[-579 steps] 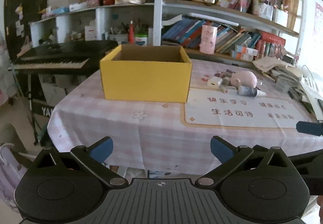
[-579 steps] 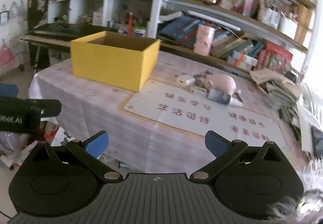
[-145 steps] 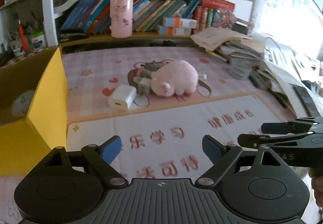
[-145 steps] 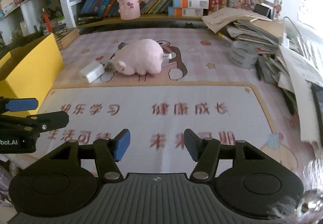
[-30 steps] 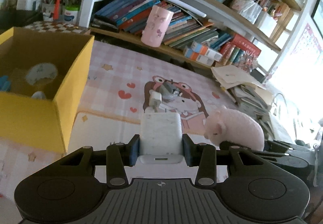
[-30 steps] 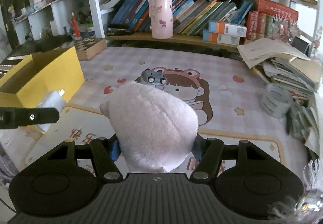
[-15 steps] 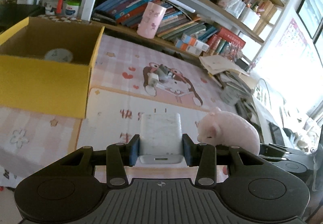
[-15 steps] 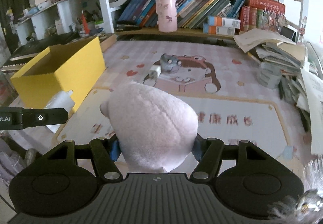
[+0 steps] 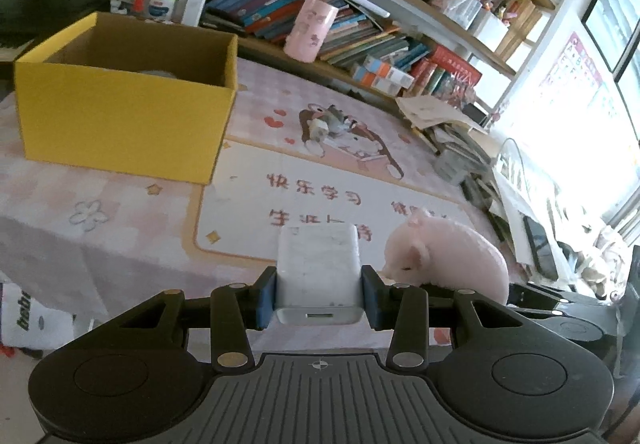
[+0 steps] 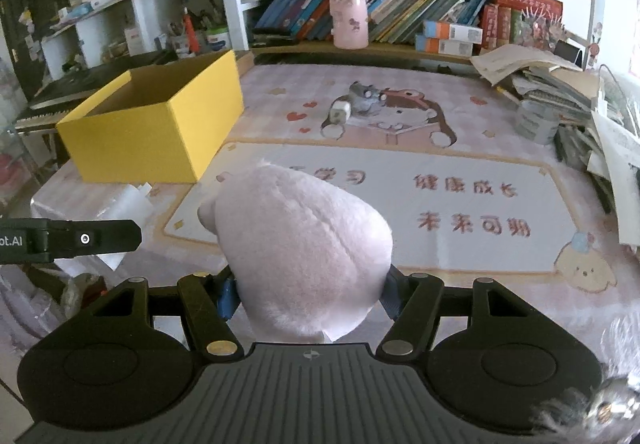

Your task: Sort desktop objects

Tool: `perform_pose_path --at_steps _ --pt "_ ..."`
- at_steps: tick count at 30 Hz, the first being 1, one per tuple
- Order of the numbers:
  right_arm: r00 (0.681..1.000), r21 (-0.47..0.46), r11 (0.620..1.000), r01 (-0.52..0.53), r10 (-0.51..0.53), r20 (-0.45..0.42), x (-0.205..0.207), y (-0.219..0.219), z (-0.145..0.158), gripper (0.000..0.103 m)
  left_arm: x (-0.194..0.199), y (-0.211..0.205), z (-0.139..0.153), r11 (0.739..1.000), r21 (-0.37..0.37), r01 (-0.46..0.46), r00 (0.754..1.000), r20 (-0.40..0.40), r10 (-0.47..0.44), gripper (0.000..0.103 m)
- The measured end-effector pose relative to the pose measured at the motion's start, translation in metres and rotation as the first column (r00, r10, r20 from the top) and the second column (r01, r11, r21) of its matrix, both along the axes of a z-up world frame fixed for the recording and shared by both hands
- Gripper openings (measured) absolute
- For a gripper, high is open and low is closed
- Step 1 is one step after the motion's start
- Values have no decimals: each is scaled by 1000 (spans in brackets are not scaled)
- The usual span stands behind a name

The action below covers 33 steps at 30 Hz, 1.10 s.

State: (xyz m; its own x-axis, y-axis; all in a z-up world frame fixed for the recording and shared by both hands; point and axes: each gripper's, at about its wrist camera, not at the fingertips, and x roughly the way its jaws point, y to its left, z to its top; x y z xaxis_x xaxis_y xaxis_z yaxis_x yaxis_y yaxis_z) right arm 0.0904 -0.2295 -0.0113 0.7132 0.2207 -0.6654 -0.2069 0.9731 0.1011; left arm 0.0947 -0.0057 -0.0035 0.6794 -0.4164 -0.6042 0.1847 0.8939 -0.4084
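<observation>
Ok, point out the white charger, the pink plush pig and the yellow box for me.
white charger (image 9: 318, 260), left wrist view, on its top face.
pink plush pig (image 10: 304, 248), right wrist view, on its back.
yellow box (image 9: 120, 128), left wrist view, on its front wall.

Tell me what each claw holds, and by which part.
Left claw: white charger, pinched across its sides. Right claw: pink plush pig, squeezed around its body.

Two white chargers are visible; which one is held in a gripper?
The large white charger, clamped in the left gripper. The small white charger lies on the cartoon mat beside a grey toy.
</observation>
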Motion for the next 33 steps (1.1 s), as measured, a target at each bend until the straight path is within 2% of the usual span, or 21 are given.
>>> perform_pose_path --at_steps 12,24,33 --pt "991 -2 991 -132 132 -9 -18 50 -2 62 -37 42 -3 995 -1 -97 995 -6 97 42" --pt "963 -19 963 -270 270 7 -19 95 4 62 -59 81 -1 974 -29 -224 974 8 225 42" --pt "948 -20 948 -317 317 18 -18 116 8 62 -69 99 -1 962 -40 -269 962 24 270 42"
